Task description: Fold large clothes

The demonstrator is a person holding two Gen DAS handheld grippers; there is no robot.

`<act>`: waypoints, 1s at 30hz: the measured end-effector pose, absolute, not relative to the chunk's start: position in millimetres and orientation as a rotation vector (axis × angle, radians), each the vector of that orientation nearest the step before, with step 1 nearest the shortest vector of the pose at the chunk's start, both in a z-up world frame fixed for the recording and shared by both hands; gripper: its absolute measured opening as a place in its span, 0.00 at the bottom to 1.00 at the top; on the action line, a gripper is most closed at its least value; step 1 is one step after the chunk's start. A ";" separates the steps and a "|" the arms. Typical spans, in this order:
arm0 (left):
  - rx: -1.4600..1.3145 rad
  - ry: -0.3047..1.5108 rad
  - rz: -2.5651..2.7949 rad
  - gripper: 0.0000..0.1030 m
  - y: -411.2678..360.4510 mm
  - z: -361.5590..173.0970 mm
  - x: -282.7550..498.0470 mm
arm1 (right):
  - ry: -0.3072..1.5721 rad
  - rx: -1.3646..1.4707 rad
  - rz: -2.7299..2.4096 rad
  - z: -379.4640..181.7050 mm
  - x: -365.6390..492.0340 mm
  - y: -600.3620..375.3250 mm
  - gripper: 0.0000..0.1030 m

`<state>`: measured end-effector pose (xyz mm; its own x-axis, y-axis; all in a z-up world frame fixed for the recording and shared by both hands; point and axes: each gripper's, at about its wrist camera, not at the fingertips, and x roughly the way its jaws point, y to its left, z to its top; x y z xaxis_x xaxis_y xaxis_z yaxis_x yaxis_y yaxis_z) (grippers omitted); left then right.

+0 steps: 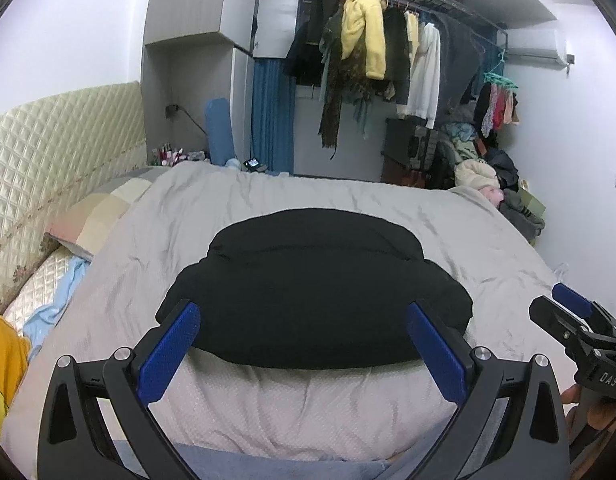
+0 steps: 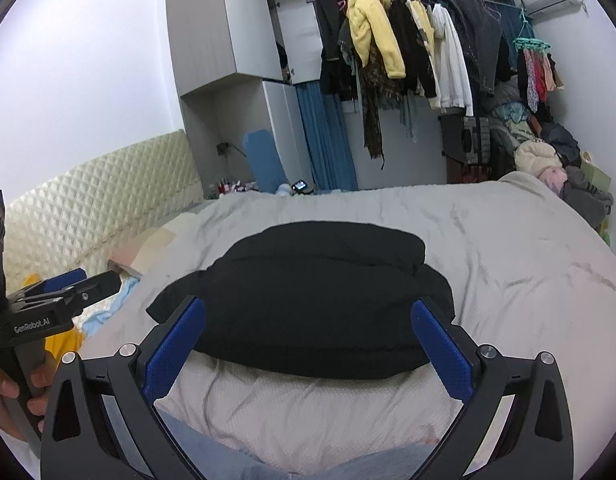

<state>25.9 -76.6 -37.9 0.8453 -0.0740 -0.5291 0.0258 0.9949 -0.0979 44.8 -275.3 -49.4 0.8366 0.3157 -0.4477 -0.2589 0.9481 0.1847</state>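
A black garment (image 1: 316, 292) lies folded in a compact bundle on the grey bed cover (image 1: 448, 220), near the front edge. It also shows in the right wrist view (image 2: 316, 300). My left gripper (image 1: 303, 320) is open and empty, held just short of the bundle's near edge. My right gripper (image 2: 308, 320) is open and empty too, in front of the same bundle. The right gripper shows at the right edge of the left wrist view (image 1: 576, 320). The left gripper shows at the left edge of the right wrist view (image 2: 67, 292).
A quilted cream headboard (image 1: 59, 148) and a pillow (image 1: 99, 208) are at the left. A yellow garment (image 1: 3, 356) lies at the bed's left. A clothes rail with hanging clothes (image 1: 380, 48) stands beyond the bed. A pile of clothes (image 1: 492, 168) sits at the far right.
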 end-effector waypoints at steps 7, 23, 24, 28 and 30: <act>-0.097 0.579 -0.048 1.00 -73.1 -43.9 30.0 | 0.505 0.114 0.297 -53.7 45.7 -271.4 1.00; -0.101 0.583 -0.057 1.00 -77.1 -44.2 28.1 | 0.509 0.114 0.284 -52.5 44.1 -271.8 1.00; -0.100 0.582 -0.056 1.00 -76.8 -44.6 27.6 | 0.508 0.115 0.282 -52.1 44.5 -272.8 1.00; -0.107 0.582 -0.057 1.00 -76.3 -44.7 27.5 | 0.507 0.111 0.280 -50.8 43.7 -274.0 1.00; -0.105 0.581 -0.057 1.00 -75.7 -44.6 27.6 | 0.508 0.111 0.281 -50.4 42.3 -275.3 1.00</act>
<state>27.6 -75.7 -44.6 0.8345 -0.0831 -0.5447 0.0237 0.9931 -0.1153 42.3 -275.3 -50.4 0.8364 0.2928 -0.4633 -0.2380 0.9555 0.1741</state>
